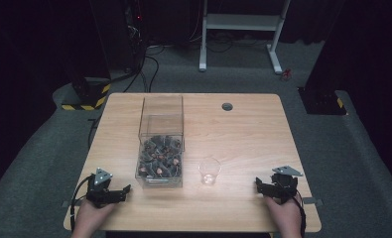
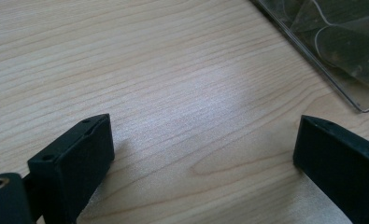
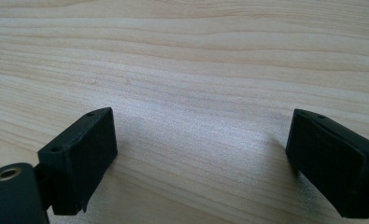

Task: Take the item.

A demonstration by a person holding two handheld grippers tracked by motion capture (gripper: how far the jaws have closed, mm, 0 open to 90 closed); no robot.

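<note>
Lower frame: left gripper and right gripper, jaws spread and empty, flank a clear box of seemingly dark clips and a plastic cup.

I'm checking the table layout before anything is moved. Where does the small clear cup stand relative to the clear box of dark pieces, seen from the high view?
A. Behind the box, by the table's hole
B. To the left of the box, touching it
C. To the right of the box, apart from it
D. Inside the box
C: the small clear cup stands on bare wood right of the clear box, with a gap between them.
</note>
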